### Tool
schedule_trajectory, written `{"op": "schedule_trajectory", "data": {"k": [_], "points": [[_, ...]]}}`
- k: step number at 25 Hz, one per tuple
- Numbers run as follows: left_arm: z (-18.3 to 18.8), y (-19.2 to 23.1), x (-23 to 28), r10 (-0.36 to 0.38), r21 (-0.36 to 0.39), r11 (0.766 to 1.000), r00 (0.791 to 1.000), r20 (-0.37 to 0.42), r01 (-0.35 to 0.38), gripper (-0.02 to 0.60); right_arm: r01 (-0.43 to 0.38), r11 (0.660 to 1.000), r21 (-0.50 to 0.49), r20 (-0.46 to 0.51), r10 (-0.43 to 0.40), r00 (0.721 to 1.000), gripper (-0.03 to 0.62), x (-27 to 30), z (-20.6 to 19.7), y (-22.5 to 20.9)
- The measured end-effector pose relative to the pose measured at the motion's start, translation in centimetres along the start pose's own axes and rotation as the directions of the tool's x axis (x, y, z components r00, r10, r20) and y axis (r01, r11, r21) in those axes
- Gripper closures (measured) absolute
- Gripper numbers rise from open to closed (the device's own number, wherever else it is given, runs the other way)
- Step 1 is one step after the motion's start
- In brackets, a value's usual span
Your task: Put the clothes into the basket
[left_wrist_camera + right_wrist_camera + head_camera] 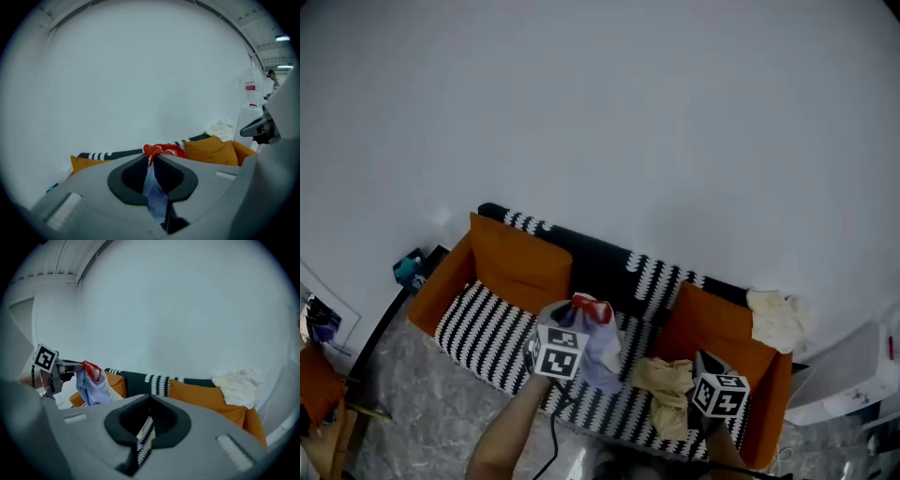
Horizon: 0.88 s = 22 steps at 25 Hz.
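My left gripper (575,314) is held up over the striped sofa (487,337), shut on a red, blue and white garment (595,330) that hangs down from its jaws. In the left gripper view the garment (154,192) runs between the closed fingertips, red bunched above and pale blue below. The right gripper view shows it dangling (91,385) at the left. My right gripper (706,363) hovers over the sofa's right end, its jaws (150,398) shut with no cloth in them. A beige garment (668,389) lies on the seat beside it. A cream garment (776,319) lies on the right armrest.
Orange cushions (520,262) stand at both ends of the sofa against a white wall. A dark side table with a blue object (411,272) is at the left. A white unit (853,375) stands at the right. No basket is in view.
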State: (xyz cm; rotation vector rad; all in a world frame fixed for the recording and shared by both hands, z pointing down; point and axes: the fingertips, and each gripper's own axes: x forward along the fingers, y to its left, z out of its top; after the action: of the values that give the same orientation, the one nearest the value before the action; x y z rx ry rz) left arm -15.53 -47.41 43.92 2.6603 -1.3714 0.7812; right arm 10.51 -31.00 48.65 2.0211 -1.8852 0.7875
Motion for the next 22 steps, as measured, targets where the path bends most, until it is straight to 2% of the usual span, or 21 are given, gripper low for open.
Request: {"op": "schedule_trajectory", "data": {"k": [5,12,17,22], "points": [[8.5,-0.9,-4.6,-0.052,0.047,0.998,0.987,0.155,0.045,0.54,0.056,0.998,0.008,0.079,-0.056,0.995,0.591,-4.1,3.7,-1.0],[19.2,-2.2,-10.2,-0.096,0.043,0.995,0.932,0.35,0.086,0.54,0.128,0.992,0.009,0.19,-0.127,0.973,0.591,-10.3,8.2,-2.6],[24.0,-5.1,-12.4,-0.142,0.088,0.989,0.903,0.405,0.116,0.54,0.174,0.985,0.003,0.257,-0.168,0.951,0.591,-14.8,11.1,-4.9],[27.3,-9.5,-14.4,-0.237,0.143,0.971,0.872,0.428,0.193,0.54,0.221,0.973,0.07,0.32,-0.232,0.918,0.591,-19.4,12.2,-8.2]]}}
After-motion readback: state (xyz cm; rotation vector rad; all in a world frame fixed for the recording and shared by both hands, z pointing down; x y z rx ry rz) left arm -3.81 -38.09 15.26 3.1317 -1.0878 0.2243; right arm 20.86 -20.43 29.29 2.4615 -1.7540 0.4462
